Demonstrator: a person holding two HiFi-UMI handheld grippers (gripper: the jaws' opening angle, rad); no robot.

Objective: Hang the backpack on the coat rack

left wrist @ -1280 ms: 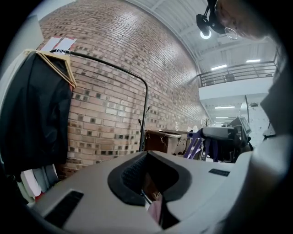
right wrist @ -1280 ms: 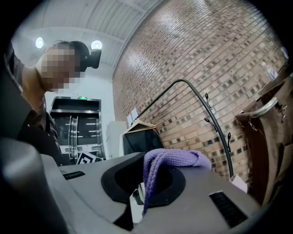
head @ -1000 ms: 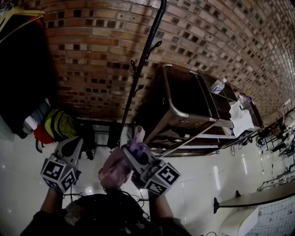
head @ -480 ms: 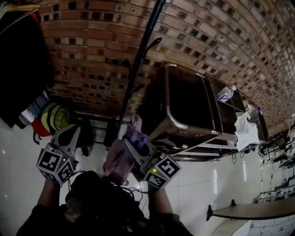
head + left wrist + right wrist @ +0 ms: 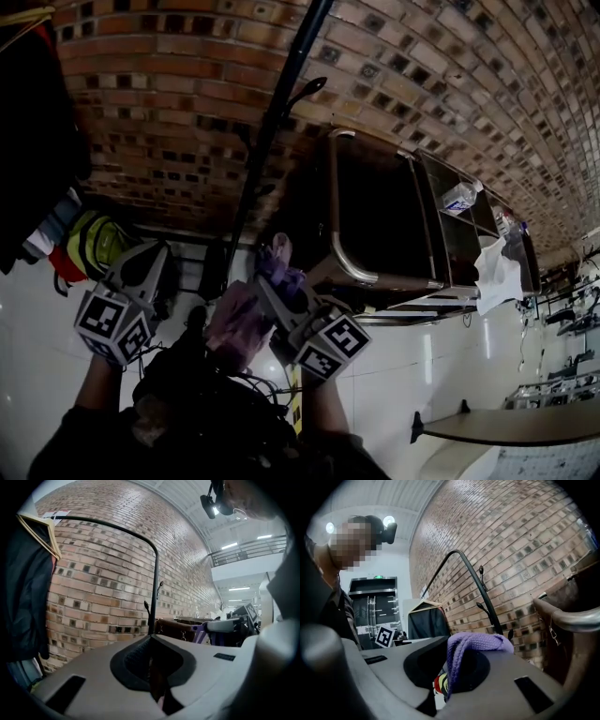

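Observation:
A pink backpack [image 5: 239,323] hangs low in the middle of the head view. Its purple woven strap [image 5: 478,644] loops over the tips of my right gripper [image 5: 270,274], which is shut on it. My left gripper [image 5: 155,261] is a little to the left, apart from the backpack, with its jaws together and nothing seen between them. The black coat rack pole [image 5: 272,122] rises straight ahead against the brick wall, with a hook [image 5: 309,90] on its right side. In the left gripper view the coat rack pole [image 5: 153,588] stands just beyond the jaw tips.
A brown cart with a metal frame [image 5: 347,234] stands right of the rack. It carries a water bottle [image 5: 459,197] and a white cloth [image 5: 497,272]. Dark clothes on a hanger [image 5: 37,141] and a yellow-green bag [image 5: 94,239] are at the left. A table edge [image 5: 506,427] shows bottom right.
Both grippers and the backpack have come nearer to the coat rack and the cart, which now look larger. The right gripper's hold on the strap is unchanged.

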